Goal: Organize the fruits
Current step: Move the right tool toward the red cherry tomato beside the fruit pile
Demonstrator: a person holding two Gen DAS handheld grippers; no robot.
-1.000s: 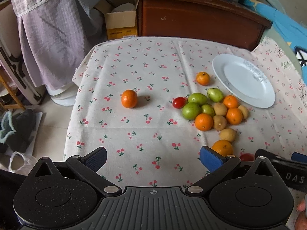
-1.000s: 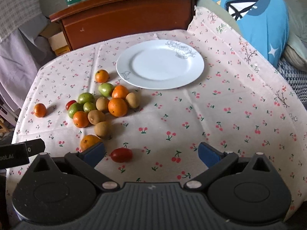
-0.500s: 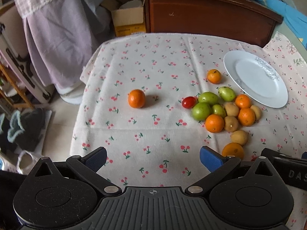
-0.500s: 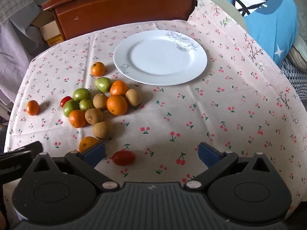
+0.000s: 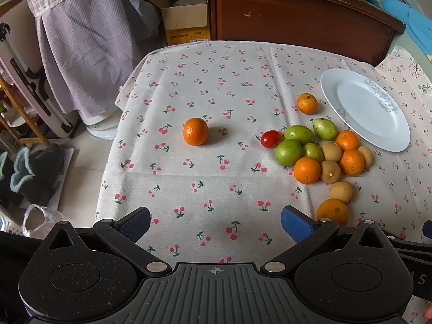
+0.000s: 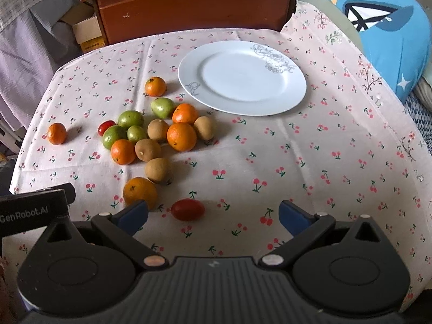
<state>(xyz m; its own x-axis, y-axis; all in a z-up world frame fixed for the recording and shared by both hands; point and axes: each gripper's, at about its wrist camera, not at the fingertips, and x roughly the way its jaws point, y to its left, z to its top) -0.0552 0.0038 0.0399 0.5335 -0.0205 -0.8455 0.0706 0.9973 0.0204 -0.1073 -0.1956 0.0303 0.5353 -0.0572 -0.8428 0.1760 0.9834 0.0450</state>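
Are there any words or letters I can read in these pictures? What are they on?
"GenRobot.AI": on the black body of the left tool, seen from the right wrist.
"S": a cut-off letter on the right tool, seen from the left wrist.
Yellow cardboard box: print too small to read.

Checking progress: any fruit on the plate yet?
No, the white plate is bare; all fruit sits on the tablecloth.

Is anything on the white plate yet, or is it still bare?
Nothing sits on the white plate: its whole face shows in the right wrist view, only the grey floral print near the rim. All fruit lies on the cherry-print tablecloth beside it. What is under the plate cannot be seen.
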